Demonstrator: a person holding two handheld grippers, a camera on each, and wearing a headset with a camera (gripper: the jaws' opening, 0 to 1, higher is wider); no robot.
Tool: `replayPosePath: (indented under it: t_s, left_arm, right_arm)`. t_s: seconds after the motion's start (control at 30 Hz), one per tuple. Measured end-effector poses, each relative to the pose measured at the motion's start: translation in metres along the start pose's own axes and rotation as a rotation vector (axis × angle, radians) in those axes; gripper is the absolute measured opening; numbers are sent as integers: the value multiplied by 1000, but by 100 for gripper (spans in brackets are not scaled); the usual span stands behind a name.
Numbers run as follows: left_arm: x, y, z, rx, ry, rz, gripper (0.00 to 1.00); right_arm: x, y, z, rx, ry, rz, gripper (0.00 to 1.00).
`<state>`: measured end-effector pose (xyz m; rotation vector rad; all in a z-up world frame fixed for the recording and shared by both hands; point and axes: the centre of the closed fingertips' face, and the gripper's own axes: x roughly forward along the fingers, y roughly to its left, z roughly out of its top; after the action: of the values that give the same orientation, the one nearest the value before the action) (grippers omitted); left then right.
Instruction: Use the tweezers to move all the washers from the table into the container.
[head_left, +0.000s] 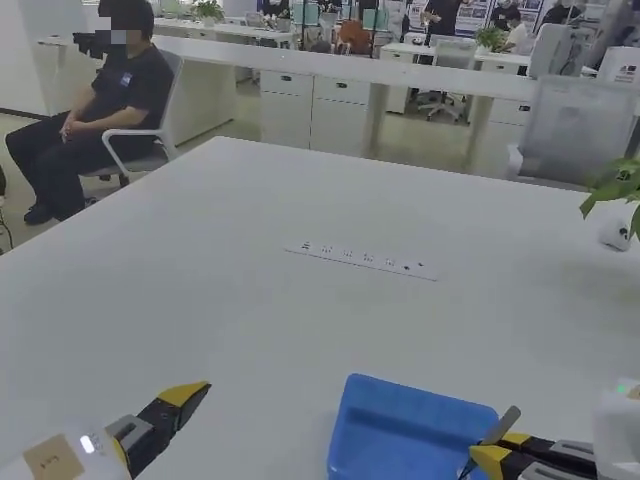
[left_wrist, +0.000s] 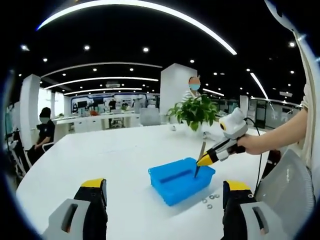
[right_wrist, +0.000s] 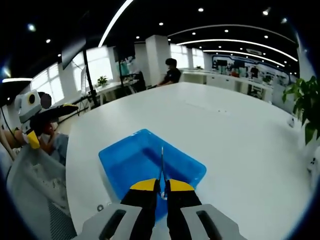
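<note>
Blue container (right_wrist: 150, 165) sits on the white surface (head_left: 300, 320), and the right tongs (right_wrist: 162, 186) are pinched tight on the tweezers (right_wrist: 162, 160), tips angled down over its floor. That's a drop position, I'd judge, though whether a washer rides in the tips is too small to tell. Loose washers (left_wrist: 210, 200) lie on the surface just beside the container, within easy reach for the next pick. Off to the side the left tongs (left_wrist: 164, 184) hang wide apart and empty, held low and level, clear of the work. Those right tongs slant in, nose tipped downward.
</note>
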<state>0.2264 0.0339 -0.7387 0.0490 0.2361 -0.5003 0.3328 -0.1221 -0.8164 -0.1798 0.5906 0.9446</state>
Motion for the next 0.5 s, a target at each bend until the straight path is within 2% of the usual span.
replayPosePath:
  t_s: [0.13,0.23,0.33,0.43,0.5]
  left_arm:
    - [1,-4,-2,10,11,-19,99]
    - [1,-3,-3,2,15,-19,99]
    - [0,-3,-1,0,7,-15,99]
    - [0,-2,-4,6,19,-14,98]
    - [1,-3,-4,11,24,-19,97]
  right_arm:
    - [1,1,0,-11,4,0,3]
    - [2,1,0,-13,5,0,3]
    - [3,4,0,-11,0,19,3]
    - [2,6,0,-28,6,17,3]
    - [1,7,2,-2,-7,26,3]
